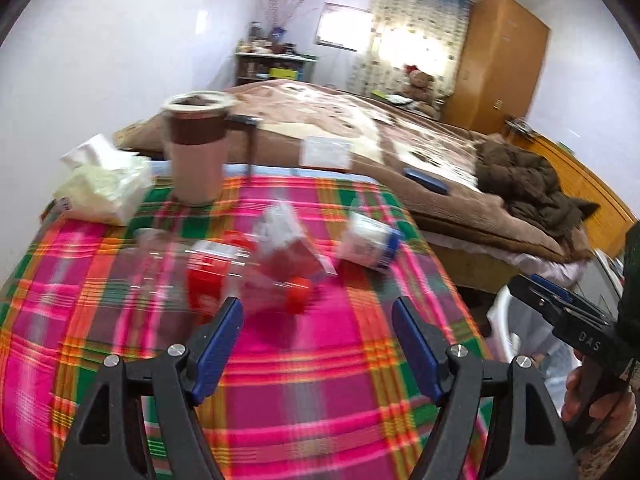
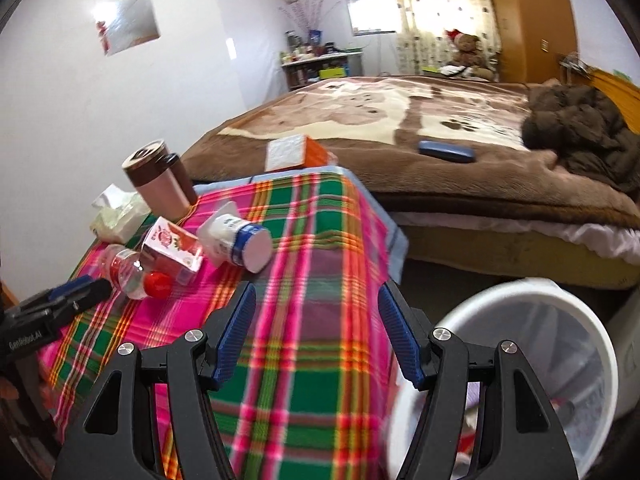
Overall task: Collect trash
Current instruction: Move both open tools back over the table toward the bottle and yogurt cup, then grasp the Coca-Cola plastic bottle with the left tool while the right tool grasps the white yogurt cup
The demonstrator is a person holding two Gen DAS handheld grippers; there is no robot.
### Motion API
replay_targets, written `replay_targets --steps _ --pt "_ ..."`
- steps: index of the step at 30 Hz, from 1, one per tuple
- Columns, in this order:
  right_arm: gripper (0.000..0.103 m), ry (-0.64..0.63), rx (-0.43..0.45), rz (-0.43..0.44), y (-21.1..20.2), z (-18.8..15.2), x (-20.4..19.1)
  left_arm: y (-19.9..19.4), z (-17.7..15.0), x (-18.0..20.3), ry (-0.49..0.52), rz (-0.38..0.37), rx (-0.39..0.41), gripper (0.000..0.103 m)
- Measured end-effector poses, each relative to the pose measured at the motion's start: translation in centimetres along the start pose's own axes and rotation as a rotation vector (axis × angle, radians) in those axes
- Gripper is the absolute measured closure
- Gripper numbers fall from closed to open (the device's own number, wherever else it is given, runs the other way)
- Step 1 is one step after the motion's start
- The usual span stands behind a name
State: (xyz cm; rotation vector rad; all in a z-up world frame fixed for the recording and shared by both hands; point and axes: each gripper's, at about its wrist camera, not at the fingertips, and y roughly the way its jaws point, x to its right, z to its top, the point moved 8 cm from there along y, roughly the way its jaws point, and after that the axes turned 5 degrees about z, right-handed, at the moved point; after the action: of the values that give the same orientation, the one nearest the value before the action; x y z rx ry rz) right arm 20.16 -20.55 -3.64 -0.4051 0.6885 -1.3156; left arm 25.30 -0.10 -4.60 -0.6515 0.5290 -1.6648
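Observation:
On the plaid tablecloth (image 1: 320, 380) lie a clear plastic bottle with a red label and red cap (image 1: 208, 268), a red and white carton (image 1: 288, 244) and a white cup with a blue band (image 1: 370, 244). My left gripper (image 1: 318, 312) is open and empty, just short of the bottle's cap. In the right wrist view the bottle (image 2: 132, 274), the carton (image 2: 172, 248) and the cup (image 2: 240, 240) lie to the upper left. My right gripper (image 2: 316, 300) is open and empty over the cloth (image 2: 312, 360), beside a white bin (image 2: 520, 344).
A brown and pink tumbler (image 1: 198, 152) and a tissue pack (image 1: 106, 188) stand at the table's far left. A bed with a brown blanket (image 2: 400, 120) lies behind, with a box (image 2: 296, 154), a blue case (image 2: 446, 152) and a dark jacket (image 2: 580, 132) on it.

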Motion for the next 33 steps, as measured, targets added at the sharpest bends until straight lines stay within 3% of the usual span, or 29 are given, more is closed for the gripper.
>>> replay_targets --steps 8,12,26,33 --pt "0.038 -0.062 -0.051 0.064 4.0 1.6 -2.2 1.3 1.3 -6.3 -0.095 0.113 -0.021 0.025" --pt "0.038 -0.084 -0.074 0.080 6.1 2.5 -2.8 2.6 1.8 -7.9 -0.139 0.128 -0.042 0.024" --pt "0.038 -0.187 -0.162 0.158 10.5 3.0 -5.1 7.1 2.6 -8.5 -0.214 0.110 -0.131 0.022" --pt "0.038 -0.199 -0.199 0.204 11.0 2.5 -5.9 8.8 2.8 -8.3 -0.177 0.104 -0.180 0.021"
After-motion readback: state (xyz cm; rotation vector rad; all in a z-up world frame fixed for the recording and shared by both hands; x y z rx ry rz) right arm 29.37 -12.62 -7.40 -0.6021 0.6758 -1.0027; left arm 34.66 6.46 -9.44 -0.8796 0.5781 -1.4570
